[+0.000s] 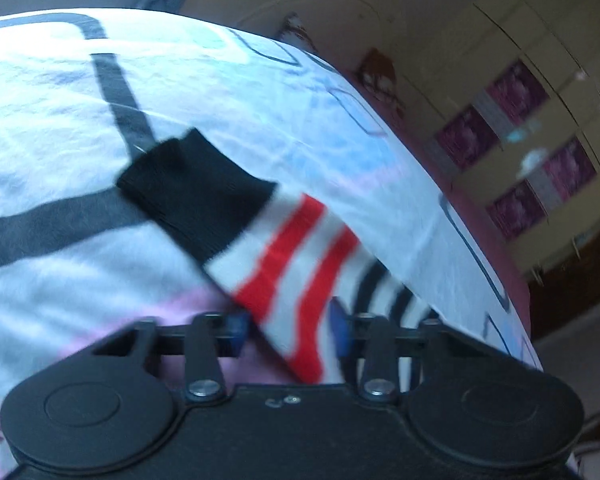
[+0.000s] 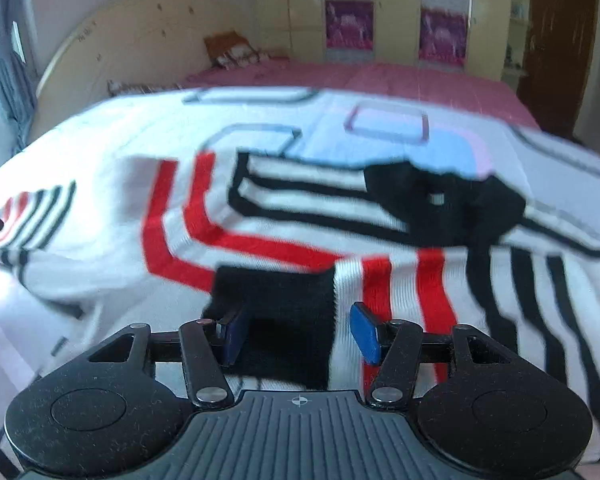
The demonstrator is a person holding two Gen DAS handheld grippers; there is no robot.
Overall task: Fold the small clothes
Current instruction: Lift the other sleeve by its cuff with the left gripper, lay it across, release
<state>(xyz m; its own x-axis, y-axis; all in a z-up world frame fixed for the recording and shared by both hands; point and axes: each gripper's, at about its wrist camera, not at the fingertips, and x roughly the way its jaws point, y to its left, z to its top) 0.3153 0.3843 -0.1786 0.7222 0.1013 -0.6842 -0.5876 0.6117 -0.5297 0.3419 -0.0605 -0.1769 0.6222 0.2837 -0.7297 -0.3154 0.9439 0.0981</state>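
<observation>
Nearest the left wrist camera, the left hand-held gripper [image 1: 290, 334] stands with its blue-padded fingers [image 1: 236, 330] spread apart, and a white knitted sock with a black ribbed cuff, two red stripes and thin black stripes [image 1: 284, 264] runs between them. The pads are not pressed together on the fabric; motion blur hides whether they touch it at all. The sock's black cuff points away from the camera, up and to the left, and its striped foot passes down toward the gripper body. It lies over a white bed sheet printed with dark grey lines and pale blue and pink patches [image 1: 80, 128], which covers a bed with a pink cover [image 1: 516, 292].

In the right wrist view, the right hand-held gripper [image 2: 300, 332] is likewise open, its blue pads [image 2: 366, 334] well apart. A sock's black ribbed cuff [image 2: 280, 312] sits in the gap between them, just ahead of the gripper body, with white fabric and red stripes beside the right pad. Beyond it more white sock fabric with red and black stripes [image 2: 260, 216] lies spread on the sheet, ending in a black toe or heel patch [image 2: 440, 204]. Far off, a cream curved headboard [image 2: 140, 48] and a cream wardrobe with magenta panels [image 2: 444, 12] stand against the wall.
</observation>
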